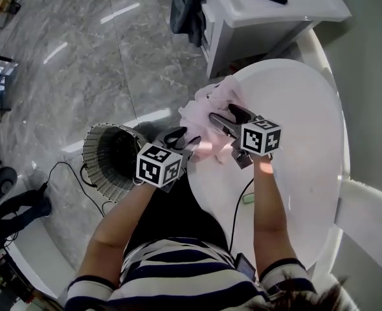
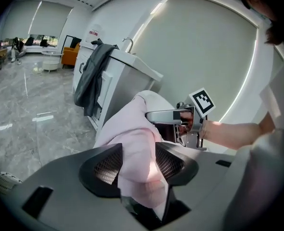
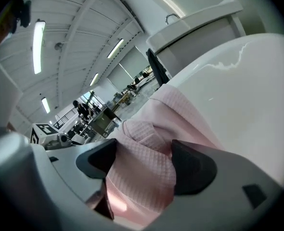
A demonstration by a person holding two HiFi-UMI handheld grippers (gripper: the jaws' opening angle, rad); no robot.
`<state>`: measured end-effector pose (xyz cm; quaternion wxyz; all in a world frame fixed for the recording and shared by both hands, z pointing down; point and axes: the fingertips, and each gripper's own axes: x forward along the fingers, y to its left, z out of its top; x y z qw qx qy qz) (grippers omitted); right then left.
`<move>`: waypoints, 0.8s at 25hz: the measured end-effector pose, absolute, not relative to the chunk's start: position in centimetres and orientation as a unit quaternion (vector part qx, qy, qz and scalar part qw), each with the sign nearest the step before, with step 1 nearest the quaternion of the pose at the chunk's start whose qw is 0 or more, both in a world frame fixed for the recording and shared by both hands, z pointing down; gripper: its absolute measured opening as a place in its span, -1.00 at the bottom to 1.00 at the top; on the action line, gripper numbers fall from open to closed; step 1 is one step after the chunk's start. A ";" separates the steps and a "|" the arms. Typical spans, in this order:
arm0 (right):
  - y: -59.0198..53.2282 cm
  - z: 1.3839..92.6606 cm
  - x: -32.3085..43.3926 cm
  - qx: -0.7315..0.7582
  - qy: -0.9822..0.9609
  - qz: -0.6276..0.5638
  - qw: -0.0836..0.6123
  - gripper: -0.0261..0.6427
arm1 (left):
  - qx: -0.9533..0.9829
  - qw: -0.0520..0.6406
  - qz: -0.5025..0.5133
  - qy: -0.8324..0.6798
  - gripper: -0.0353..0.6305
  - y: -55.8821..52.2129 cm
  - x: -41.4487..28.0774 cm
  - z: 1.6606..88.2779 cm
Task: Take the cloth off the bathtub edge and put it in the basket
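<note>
Pink cloth (image 1: 202,112) lies bunched on the tub (image 1: 294,122) rim, at the tub's left edge, the side nearest the basket (image 1: 110,154). Part of it hangs over the rim's outer side.

L hand-held gripper (image 2: 138,160): jaws spread, a fold of cloth runs down btwn the mesh pads. It brushes the inner edges, but the pads don't look to be squeezing it.

R hand-held gripper (image 3: 144,158): jaws spread wide, waffle-weave cloth bulges up btwn them and fills the gap. No clamp seen there either.

In head view both grippers sit side by side at the cloth. L is on the outer side of the rim, R is over the rim w/ tips pointing at the bunch.

Basket stands on the grey marble floor (image 1: 81,57), just left of the tub and close to the L gripper. It's round, pale ribbed wall, dark inside. Can't tell if anything is in it.

Thin black cable (image 1: 234,216) runs across the tub's near part. A small green item (image 1: 248,198) lies beside it.

White counter (image 1: 243,8) past the tub's far end. A dark garment (image 1: 188,8) hangs off its left edge.
</note>
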<state>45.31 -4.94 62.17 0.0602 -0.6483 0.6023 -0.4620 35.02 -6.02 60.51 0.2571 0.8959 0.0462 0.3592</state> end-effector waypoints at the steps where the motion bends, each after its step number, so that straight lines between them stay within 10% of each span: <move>1: -5.1 62.2 45.3 -0.641 0.608 -0.464 0.064 0.13 | 0.894 0.260 0.361 0.048 -0.26 -5.9 35.2 60.6; 10: -5.5 62.2 44.2 -0.607 0.629 -0.474 0.108 0.09 | 0.888 0.242 0.391 0.030 -0.24 -5.5 36.0 62.8; 20: -5.3 60.7 42.2 -0.619 0.636 -0.451 0.098 -0.49 | 0.877 0.284 0.387 0.009 -0.33 -5.2 35.3 62.7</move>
